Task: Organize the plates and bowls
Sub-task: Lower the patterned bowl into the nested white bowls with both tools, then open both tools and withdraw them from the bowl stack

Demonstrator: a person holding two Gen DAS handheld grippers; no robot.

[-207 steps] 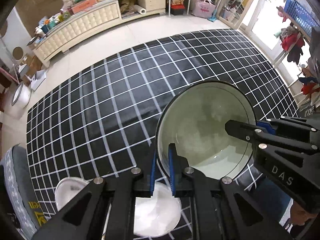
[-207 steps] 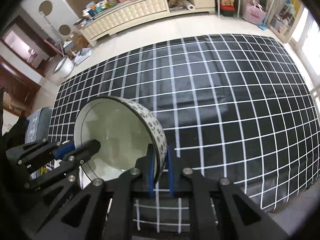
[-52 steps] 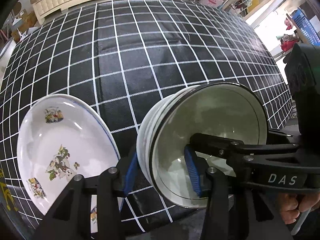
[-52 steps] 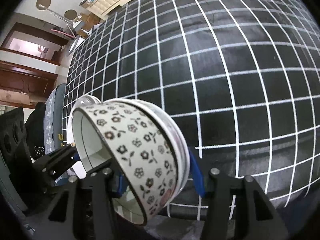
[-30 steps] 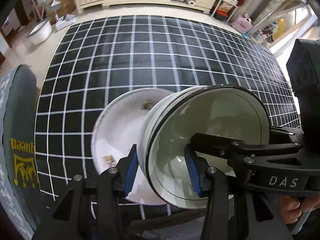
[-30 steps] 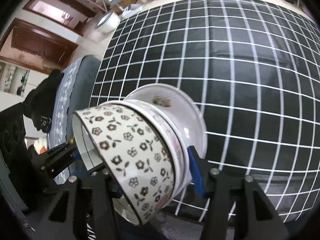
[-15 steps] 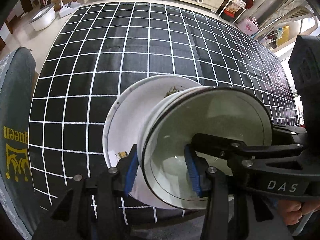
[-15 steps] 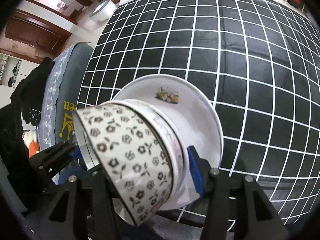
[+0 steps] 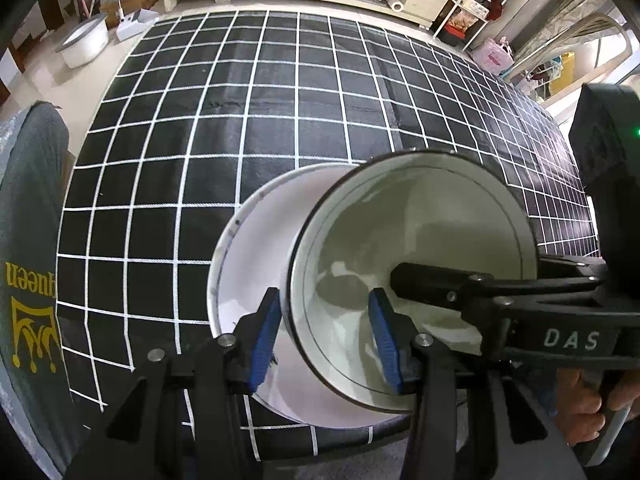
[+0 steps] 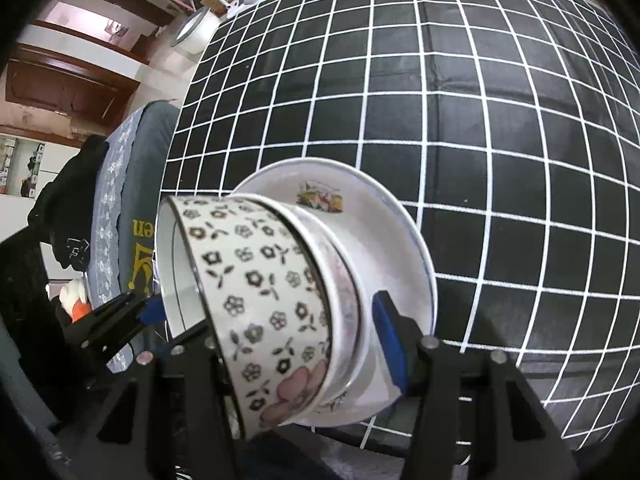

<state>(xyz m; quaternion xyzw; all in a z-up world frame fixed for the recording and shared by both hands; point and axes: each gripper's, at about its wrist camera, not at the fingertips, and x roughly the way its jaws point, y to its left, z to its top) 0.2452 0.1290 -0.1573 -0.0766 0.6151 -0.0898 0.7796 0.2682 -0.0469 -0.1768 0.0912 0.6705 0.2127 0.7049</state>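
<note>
While both grippers, left and right, pinch opposite walls of nested bowls tilted above a plate, uneven release could tip them off it.

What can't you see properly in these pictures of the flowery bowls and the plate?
- Underside of the two nested white ceramic bowls: both views; their own walls hide whether they touch the round white picture plate.
- Plate's pictures: left wrist view, the bowls cover most of them.
- Right gripper, inner finger: right wrist view, hidden behind the bowl wall.
- Yellow word on the grey cushion: right wrist view, partly behind the bowl rim.
</note>
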